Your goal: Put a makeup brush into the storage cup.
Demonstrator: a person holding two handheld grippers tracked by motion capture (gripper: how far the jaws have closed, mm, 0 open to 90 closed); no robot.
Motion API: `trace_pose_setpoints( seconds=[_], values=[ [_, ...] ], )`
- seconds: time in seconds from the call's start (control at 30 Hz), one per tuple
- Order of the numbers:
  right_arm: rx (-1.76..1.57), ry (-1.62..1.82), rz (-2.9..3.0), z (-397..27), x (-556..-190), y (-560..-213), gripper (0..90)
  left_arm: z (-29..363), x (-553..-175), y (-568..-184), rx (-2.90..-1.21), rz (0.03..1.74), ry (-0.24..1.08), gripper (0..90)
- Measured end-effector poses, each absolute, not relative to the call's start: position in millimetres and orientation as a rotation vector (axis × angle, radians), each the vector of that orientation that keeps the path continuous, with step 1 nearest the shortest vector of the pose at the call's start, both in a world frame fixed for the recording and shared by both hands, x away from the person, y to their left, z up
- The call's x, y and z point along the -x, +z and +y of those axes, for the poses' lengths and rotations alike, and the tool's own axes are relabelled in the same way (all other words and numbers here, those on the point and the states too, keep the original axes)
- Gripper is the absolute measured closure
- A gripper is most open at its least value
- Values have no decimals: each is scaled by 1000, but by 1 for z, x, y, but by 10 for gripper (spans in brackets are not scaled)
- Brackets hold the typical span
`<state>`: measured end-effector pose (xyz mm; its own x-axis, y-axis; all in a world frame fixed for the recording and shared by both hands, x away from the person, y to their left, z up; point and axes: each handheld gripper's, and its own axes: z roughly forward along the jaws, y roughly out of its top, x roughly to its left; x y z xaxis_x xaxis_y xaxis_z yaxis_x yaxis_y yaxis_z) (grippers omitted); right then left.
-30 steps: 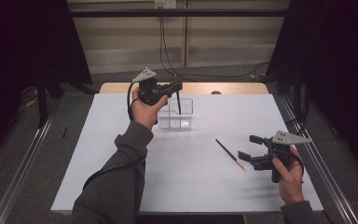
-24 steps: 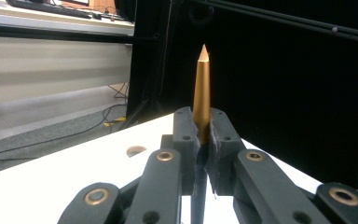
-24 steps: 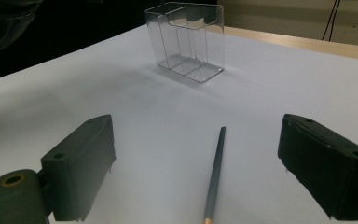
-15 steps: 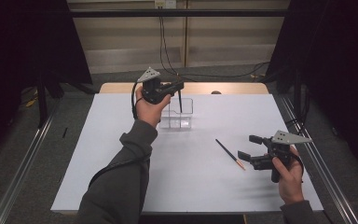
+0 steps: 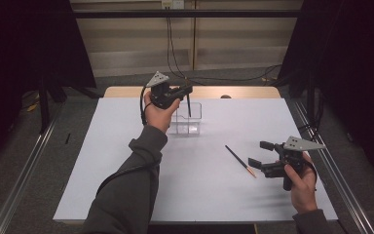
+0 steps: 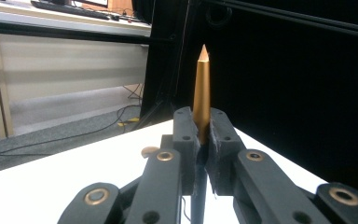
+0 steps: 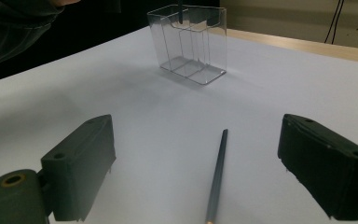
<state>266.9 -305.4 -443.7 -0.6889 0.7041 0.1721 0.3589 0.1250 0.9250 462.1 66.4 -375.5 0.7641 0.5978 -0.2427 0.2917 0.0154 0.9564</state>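
My left gripper is held up over the far middle of the white table, shut on a thin dark stick that hangs upright. Its lower end reaches into a clear plastic box with dividers. In the left gripper view the stick's gold pointed end stands up out of the closed left gripper. A second dark stick with a gold end lies flat at the right. My right gripper stands open just right of it. The right gripper view has this stick ahead of the right gripper.
A white sheet covers the table, with a wooden strip along the far edge and a small brown knob on it. The clear box stands farther off in the right gripper view. Metal rails run along both sides.
My left gripper has edged slightly to the right with the stick in it. The right gripper and the stick on the table have not moved.
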Motion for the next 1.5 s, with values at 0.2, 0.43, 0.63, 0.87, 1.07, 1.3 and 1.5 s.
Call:
trace_pose_setpoints(
  seconds=[0.2,0.43,0.63,0.87,1.07,1.3,1.5],
  values=[
    [-1035,1586,2101,-306,-267,-444,104,64,-463,-380,-1592,744,302,835],
    [-1034,1588,2101,-306,-267,-444,104,64,-463,-383,-1605,741,324,835],
    [-1029,1584,2103,-305,-267,-443,104,62,-463,-385,-1594,751,325,835],
    [-1033,1587,2103,-305,-267,-443,104,61,-462,-388,-1605,739,330,834],
    [-1024,1587,2108,-305,-267,-443,104,57,-460,-392,-1597,759,335,833],
    [-1019,1586,2108,-305,-267,-443,104,55,-459,-398,-1601,753,336,833],
    [-1019,1585,2111,-305,-268,-444,104,52,-458,-402,-1619,752,334,832]
  ],
)
